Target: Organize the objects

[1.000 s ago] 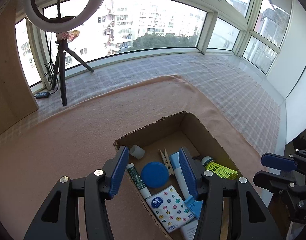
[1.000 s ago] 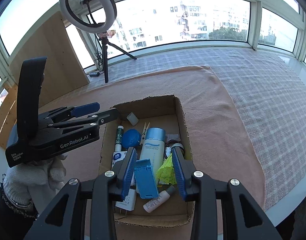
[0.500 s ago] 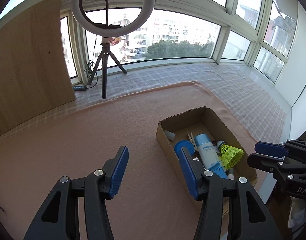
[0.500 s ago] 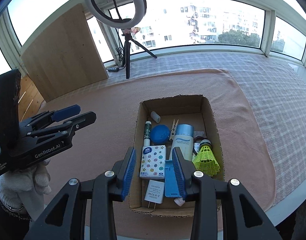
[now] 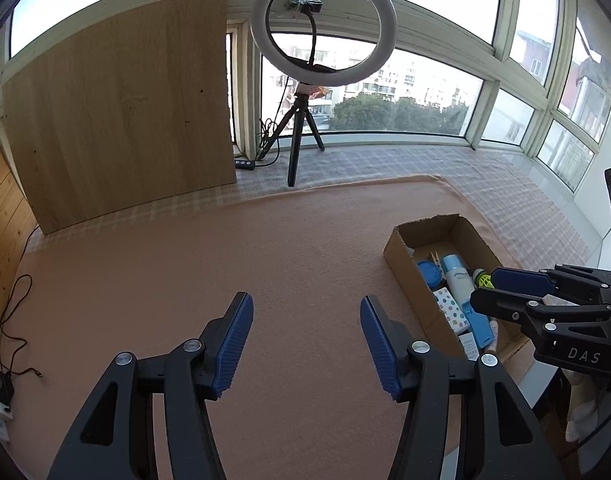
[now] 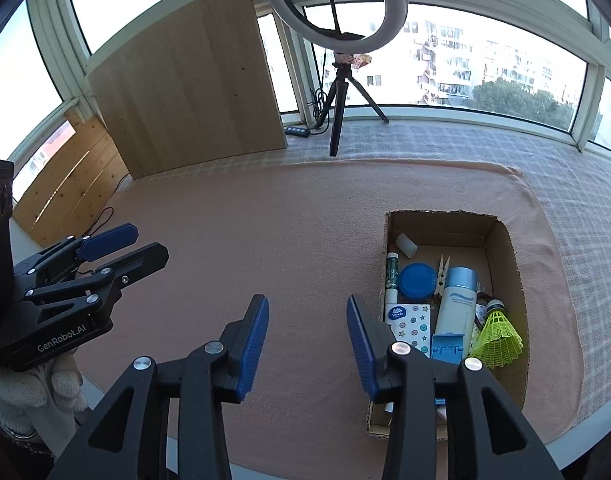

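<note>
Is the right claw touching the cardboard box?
Cannot tell. In the right wrist view the right claw stands open and empty, but one finger overlaps the cardboard box rim, hiding any gap.

A desk covered by a grey checked cloth carries everything. Over the cloth lies a peach blanket, spread across most of the top and reaching the near edge; the checked cloth shows bare along the far edge and the right edge. On the blanket, toward the near right corner, sits an open cardboard box with small items inside. At the far edge, on the checked cloth, stands a ring light on a black tripod. A wooden board stands upright at the far left corner, and a black power strip lies between board and tripod.
</note>
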{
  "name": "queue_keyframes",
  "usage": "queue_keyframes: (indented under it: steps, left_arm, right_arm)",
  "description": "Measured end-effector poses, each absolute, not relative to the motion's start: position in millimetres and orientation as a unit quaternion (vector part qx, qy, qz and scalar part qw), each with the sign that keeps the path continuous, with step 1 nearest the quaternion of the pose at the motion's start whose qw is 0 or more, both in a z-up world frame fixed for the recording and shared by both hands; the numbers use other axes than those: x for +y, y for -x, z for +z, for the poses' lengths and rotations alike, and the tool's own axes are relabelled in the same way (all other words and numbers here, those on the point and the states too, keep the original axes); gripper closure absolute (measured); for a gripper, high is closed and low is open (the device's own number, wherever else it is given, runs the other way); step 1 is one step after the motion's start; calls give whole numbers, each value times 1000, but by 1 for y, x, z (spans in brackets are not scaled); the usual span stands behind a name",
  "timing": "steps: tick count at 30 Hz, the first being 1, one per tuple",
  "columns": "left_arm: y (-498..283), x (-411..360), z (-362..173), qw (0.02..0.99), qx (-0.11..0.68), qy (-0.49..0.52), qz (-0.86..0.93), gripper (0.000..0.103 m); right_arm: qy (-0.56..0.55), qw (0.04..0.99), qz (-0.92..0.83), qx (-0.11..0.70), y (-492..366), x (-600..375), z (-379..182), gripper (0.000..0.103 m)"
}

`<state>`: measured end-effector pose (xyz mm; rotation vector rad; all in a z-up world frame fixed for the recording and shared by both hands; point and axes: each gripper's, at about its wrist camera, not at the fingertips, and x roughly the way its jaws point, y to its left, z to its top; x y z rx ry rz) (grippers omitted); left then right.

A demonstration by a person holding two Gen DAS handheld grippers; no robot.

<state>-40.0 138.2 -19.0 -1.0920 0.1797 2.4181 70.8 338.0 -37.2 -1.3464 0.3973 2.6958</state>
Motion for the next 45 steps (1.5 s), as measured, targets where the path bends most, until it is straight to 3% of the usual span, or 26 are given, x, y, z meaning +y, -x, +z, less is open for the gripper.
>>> queue_keyframes:
  steps: [19, 35, 45]
  left_arm:
    - [25, 22, -28, 170, 28, 417, 893, 40]
    - [30, -10, -68, 134, 27, 446, 885, 40]
    - [29, -15, -66, 131, 24, 445, 886, 39]
  right_arm:
    - [452, 48, 886, 95, -40, 258, -56, 58]
    - [447, 48, 890, 72, -30, 214, -59, 55]
    - [448, 50, 890, 67, -29, 208, -62, 54]
